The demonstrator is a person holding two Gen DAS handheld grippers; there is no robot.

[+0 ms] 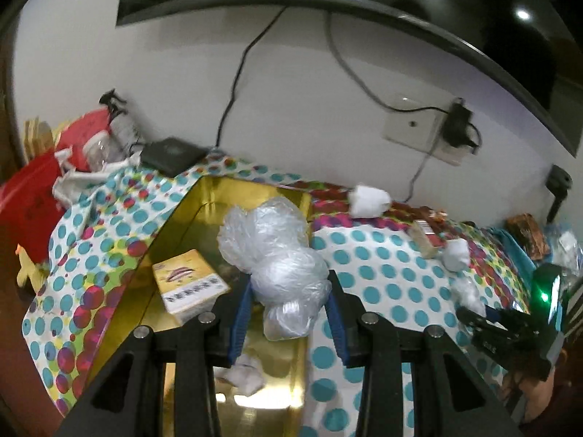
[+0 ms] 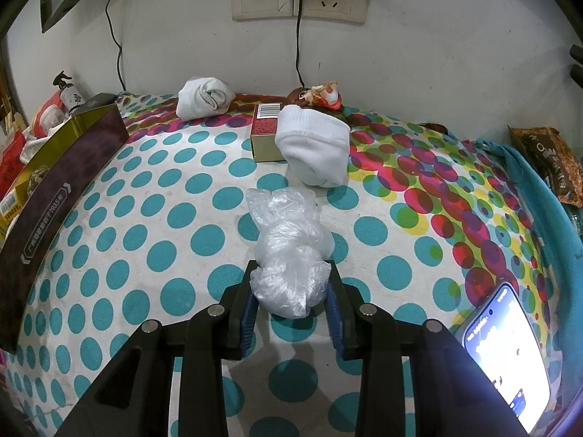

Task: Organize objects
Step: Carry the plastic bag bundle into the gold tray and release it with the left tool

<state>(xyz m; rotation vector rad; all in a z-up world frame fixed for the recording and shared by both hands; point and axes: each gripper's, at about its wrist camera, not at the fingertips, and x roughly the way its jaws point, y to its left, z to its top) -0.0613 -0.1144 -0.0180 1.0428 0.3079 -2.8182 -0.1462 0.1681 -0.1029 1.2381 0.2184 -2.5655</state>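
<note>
Above, left gripper (image 1: pixel 288 291): fingers closed partway on a crumpled plastic bag (image 1: pixel 273 251), held over the gold box (image 1: pixel 255 196); a small carton (image 1: pixel 189 286) lies inside at 9 o'clock. Right gripper (image 2: pixel 291 287): fingers pinching a second plastic bag (image 2: pixel 291 255) resting on the dotted cloth (image 2: pixel 153 218); white sock (image 2: pixel 313 145) at 12 o'clock

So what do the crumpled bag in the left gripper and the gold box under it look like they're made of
Crumpled bag: thin clear plastic film, going by the translucent, shiny wrinkles. Gold box: mirror-like gold walls that reflect the light, so either metal tin or foil-faced card; the look leaves that open. The left gripper is shut on the bag.
</note>
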